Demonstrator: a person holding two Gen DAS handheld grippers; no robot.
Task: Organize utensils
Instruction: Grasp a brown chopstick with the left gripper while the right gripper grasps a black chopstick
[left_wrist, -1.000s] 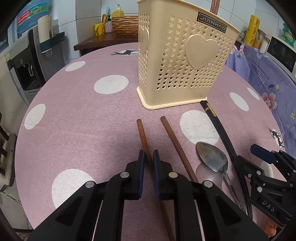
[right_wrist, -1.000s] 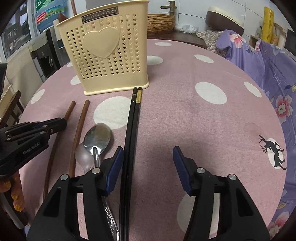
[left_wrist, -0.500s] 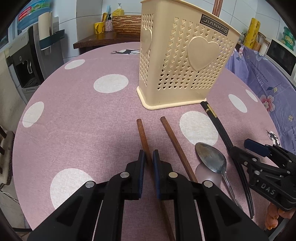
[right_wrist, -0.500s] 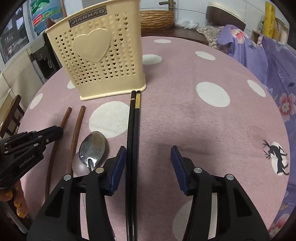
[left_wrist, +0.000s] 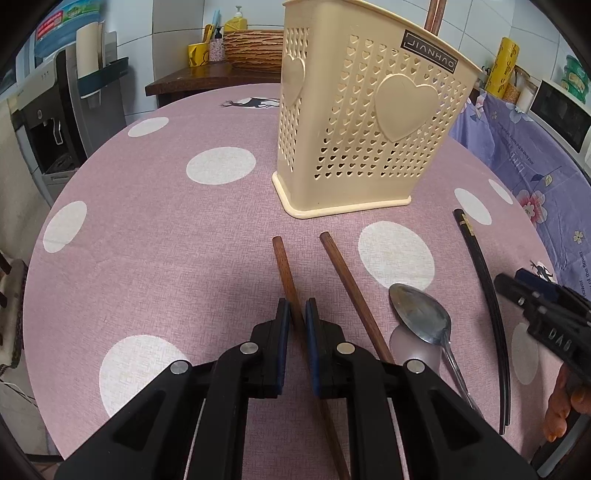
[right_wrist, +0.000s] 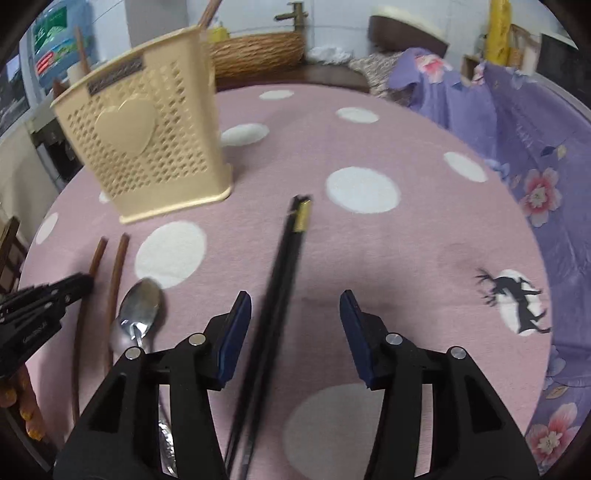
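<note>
My left gripper (left_wrist: 297, 314) is shut on a brown wooden chopstick (left_wrist: 283, 264) that lies on the pink dotted tablecloth. A second brown chopstick (left_wrist: 349, 286) lies just to its right, then a metal spoon (left_wrist: 421, 314) and a pair of black chopsticks (left_wrist: 484, 280). Behind them stands the cream perforated holder (left_wrist: 369, 122). My right gripper (right_wrist: 295, 299) is open. The black chopsticks (right_wrist: 284, 277) run between its jaws, close to the left finger, blurred. The holder (right_wrist: 147, 147) stands at far left in the right wrist view. The spoon (right_wrist: 142, 302) lies by the left gripper (right_wrist: 74, 284).
Two brown sticks (left_wrist: 434, 14) poke out of the holder's top. A purple floral cloth (right_wrist: 517, 129) drapes over something by the table's right edge. A wicker basket (right_wrist: 258, 55) sits on a dark cabinet behind. A water dispenser (left_wrist: 55, 122) stands off the left edge.
The right gripper has shifted right and rolled. The black chopsticks' far end has swung right, away from the holder's corner. The left gripper has kept still on its chopstick.
</note>
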